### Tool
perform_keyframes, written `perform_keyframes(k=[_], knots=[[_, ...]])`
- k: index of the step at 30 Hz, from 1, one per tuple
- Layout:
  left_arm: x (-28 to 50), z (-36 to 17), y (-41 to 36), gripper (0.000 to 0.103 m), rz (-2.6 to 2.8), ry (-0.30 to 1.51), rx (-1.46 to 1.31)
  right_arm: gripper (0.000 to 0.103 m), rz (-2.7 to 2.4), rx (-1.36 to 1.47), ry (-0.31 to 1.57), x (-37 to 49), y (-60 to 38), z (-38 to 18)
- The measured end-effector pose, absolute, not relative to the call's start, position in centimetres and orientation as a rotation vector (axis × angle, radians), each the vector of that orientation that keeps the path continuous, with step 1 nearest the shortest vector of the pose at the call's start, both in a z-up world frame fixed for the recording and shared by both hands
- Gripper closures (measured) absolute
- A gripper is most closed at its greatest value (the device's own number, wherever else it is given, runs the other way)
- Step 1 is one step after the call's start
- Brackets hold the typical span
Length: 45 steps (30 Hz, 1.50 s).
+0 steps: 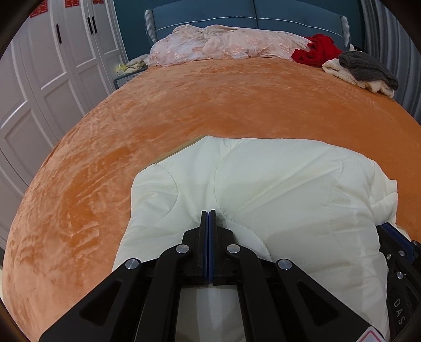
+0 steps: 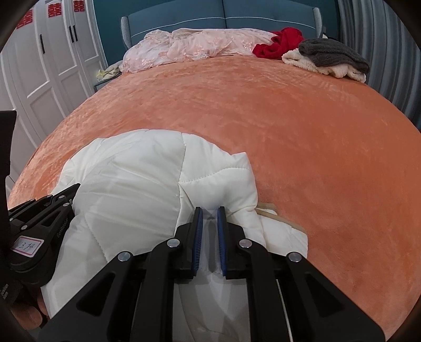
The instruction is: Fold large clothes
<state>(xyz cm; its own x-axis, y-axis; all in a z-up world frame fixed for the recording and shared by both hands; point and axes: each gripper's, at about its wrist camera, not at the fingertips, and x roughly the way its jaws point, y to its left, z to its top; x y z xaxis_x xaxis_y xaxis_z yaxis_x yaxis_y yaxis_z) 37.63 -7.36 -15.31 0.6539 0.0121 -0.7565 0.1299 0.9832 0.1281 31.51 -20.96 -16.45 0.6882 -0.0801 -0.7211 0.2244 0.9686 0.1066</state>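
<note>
Basically, bed with orange plush cover fills both views, edge to edge. White wardrobe upper left of frame, blue headboard top centre.

White quilted jacket sits bunched on the cover, lower centre in the left wrist view, lower left in the right wrist view. A tan strip shows at its edge in both views.

Pink lace bedding lies along the headboard. To its right, upper right of frame: red garment, then a grey knit lying on a cream fleece.

Left hand-held gripper: bottom centre of its own view, jaws fully closed, blue pads meeting. Tips sit against the jacket fabric; can't tell if any cloth is pinched between them.

Right hand-held gripper: bottom centre of its own view, jaws narrowly apart, clamped on a fold of jacket, white fabric visible between the pads.

Each gripper shows at the other view's edge, beside the jacket.
</note>
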Motion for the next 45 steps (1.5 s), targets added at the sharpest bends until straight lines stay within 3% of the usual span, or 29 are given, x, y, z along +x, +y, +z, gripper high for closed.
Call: perform_keyframes(k=[9, 18, 29, 45], knots=[[37.8, -15.6, -7.6, 0.103, -0.051, 0.856, 0.19, 0.093, -0.159, 0.211, 0.804, 31.8, -21.5, -16.3], [33.7, -11.2, -6.2, 0.103, -0.067, 0.909, 0.191, 0.089, -0.109, 0.269, 0.885, 24.6, -21.5, -10.2], [25.7, -10.4, -5.0, 0.103, -0.069, 1.01, 0.145, 0.085, -0.118, 0.231, 0.994, 21.2, -19.7, -13.2], [24.1, -12.2, -6.1, 0.103, -0.017, 0.978, 0.218, 0.084, -0.125, 0.2, 1.019, 22.0, -19.5, -15.1]])
